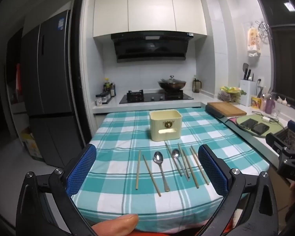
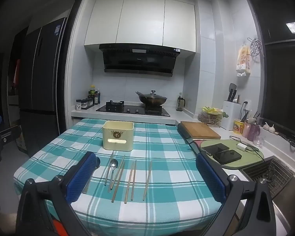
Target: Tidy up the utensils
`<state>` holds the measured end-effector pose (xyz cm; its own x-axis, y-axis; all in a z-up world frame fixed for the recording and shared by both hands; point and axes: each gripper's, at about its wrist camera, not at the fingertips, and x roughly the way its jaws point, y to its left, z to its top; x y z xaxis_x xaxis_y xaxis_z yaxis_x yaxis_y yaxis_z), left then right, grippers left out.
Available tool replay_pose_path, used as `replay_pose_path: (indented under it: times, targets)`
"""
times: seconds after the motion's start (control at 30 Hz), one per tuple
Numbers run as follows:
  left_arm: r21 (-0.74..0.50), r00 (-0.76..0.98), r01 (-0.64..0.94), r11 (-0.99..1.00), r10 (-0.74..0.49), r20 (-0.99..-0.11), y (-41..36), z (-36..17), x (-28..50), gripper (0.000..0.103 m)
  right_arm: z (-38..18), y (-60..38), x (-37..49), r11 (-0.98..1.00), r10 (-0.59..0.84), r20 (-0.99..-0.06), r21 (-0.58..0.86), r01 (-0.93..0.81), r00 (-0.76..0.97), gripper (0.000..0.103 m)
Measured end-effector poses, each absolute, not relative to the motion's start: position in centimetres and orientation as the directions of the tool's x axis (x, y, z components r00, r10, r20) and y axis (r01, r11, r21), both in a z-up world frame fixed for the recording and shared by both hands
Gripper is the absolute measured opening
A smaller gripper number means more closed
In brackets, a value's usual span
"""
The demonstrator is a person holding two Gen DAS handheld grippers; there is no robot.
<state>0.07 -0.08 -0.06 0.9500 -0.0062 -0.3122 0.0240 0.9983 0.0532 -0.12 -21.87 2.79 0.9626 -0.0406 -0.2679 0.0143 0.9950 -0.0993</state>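
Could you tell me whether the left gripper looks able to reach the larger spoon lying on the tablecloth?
Probably yes: the left gripper is open, and the larger spoon lies by itself straight ahead between its fingers, with nothing over it.

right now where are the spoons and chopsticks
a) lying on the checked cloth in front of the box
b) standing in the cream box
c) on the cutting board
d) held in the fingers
a: the spoons and chopsticks lie flat on the checked cloth, nearer than the cream box.
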Motion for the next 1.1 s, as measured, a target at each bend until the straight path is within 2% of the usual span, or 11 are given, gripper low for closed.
replay_pose_path:
  times: [1.1]
  targets:
    - [0.025, 0.947, 0.021, 0.999, -0.012, -0.322, 0.1, -0.7, 0.7, 0.103, 3.0, -22.4, 0.0, 0.996, -0.051, -0.243, -0.081, 0.033, 0.969, 0.103]
